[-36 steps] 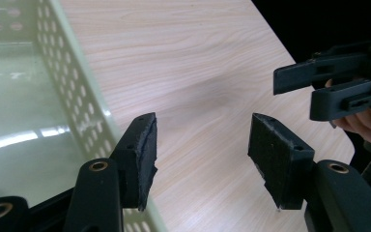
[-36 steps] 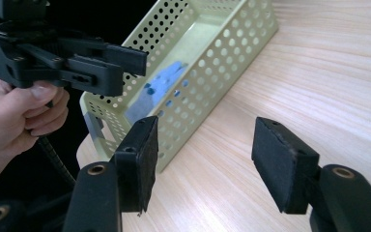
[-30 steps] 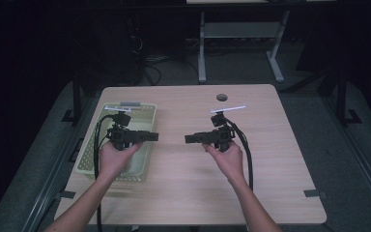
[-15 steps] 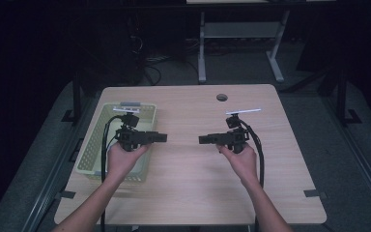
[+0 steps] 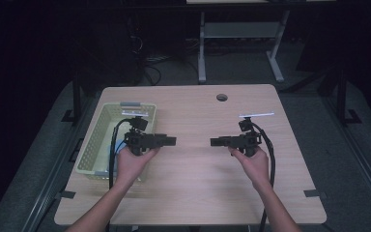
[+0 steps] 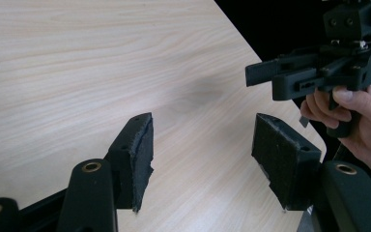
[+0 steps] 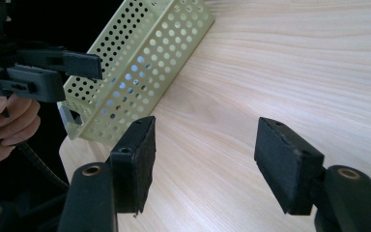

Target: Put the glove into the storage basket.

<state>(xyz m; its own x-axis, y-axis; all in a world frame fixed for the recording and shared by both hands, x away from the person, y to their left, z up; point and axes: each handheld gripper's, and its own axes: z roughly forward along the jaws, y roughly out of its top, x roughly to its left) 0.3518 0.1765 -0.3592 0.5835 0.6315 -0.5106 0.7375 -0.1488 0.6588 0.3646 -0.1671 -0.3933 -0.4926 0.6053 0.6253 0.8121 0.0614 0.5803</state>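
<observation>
The person is holding the left gripper (image 5: pixel 173 140) and the right gripper (image 5: pixel 213 142) above the middle of the wooden table (image 5: pixel 193 193), tips pointing at each other and a little apart. Each gripper is standing wide open, its jaws gripping nothing. A pale green perforated basket (image 5: pixel 98 140) is sitting at the table's left edge, just beside the left hand (image 5: pixel 133 162). The right hand (image 5: pixel 252 162) is hovering right of centre.
</observation>
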